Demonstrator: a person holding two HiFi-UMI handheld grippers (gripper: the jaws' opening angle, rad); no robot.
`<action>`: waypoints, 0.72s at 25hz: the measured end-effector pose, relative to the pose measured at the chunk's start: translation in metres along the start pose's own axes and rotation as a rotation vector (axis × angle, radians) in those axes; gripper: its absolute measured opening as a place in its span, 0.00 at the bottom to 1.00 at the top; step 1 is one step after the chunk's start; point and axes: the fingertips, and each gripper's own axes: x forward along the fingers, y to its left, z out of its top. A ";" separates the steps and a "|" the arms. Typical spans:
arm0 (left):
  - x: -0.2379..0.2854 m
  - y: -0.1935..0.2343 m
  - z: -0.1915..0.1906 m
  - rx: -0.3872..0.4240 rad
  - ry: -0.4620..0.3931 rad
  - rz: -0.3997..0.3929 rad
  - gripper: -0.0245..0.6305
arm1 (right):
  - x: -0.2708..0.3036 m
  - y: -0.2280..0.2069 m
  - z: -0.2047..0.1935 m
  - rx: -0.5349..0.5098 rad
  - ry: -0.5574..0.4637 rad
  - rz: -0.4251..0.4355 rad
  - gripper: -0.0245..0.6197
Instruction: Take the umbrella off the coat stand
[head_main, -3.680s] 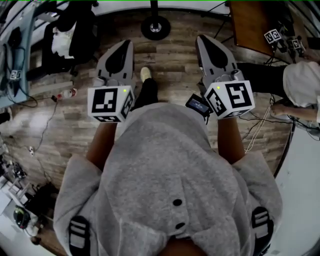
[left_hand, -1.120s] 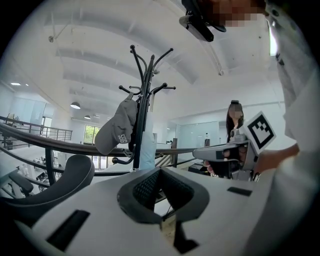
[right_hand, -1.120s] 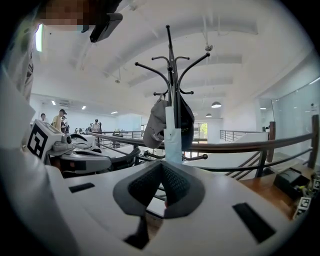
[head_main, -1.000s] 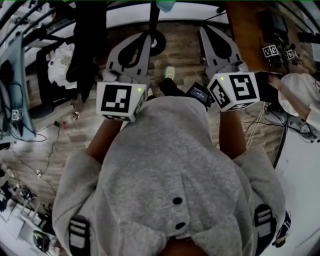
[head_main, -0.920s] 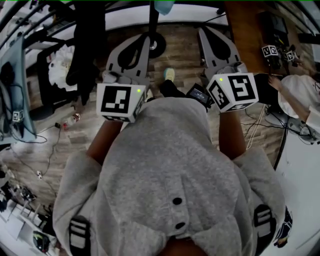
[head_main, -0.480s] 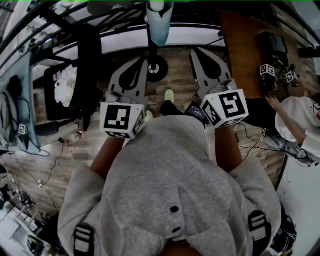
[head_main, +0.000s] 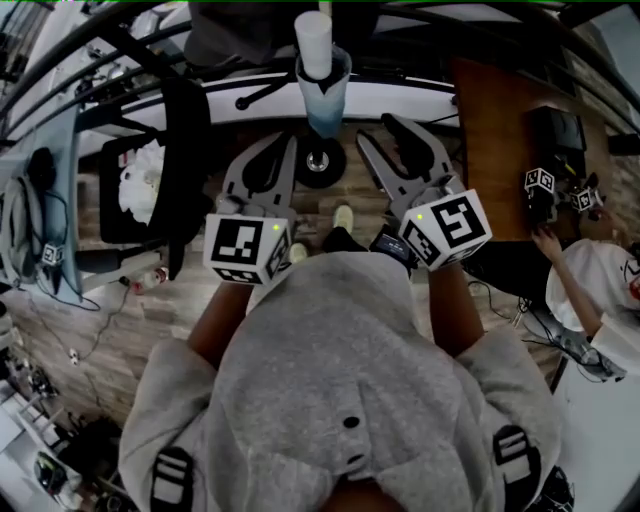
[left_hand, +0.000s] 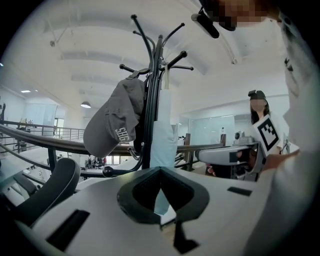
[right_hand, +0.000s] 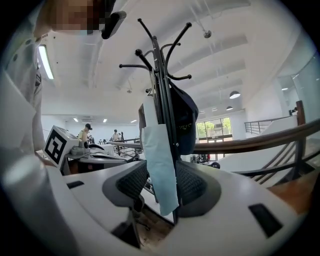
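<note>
A light blue folded umbrella (head_main: 323, 88) with a white handle hangs on the black coat stand (head_main: 322, 160), straight ahead of me in the head view. My left gripper (head_main: 287, 142) is held just left of the stand's base, jaws shut with the tips touching and nothing between them. My right gripper (head_main: 380, 130) is just right of it, its jaws opening and gripping nothing. In the right gripper view the umbrella (right_hand: 157, 150) hangs ahead, framed by the parted jaws of the right gripper (right_hand: 161, 187) but apart from them. In the left gripper view the umbrella (left_hand: 162, 132) hangs beyond the left gripper (left_hand: 160, 171).
A grey cap (left_hand: 117, 117) hangs on the stand's pole (left_hand: 155, 75); a dark cap (right_hand: 186, 120) shows on it in the right gripper view. A black chair (head_main: 140, 180) stands at the left, a wooden desk (head_main: 500, 110) at the right, and a seated person (head_main: 600, 290) at the far right.
Both grippers have moved forward toward the coat stand, and the umbrella has come fully into the head view. The right jaws, shut before, now stand apart.
</note>
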 end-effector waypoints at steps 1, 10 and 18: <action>0.001 0.002 0.002 0.002 -0.002 0.008 0.06 | 0.006 0.001 -0.001 0.002 0.006 0.025 0.36; -0.002 0.021 0.005 0.015 -0.008 0.060 0.06 | 0.041 0.013 -0.006 -0.027 0.049 0.154 0.50; -0.007 0.020 0.007 0.030 -0.006 0.078 0.06 | 0.066 0.008 -0.008 -0.024 0.038 0.142 0.58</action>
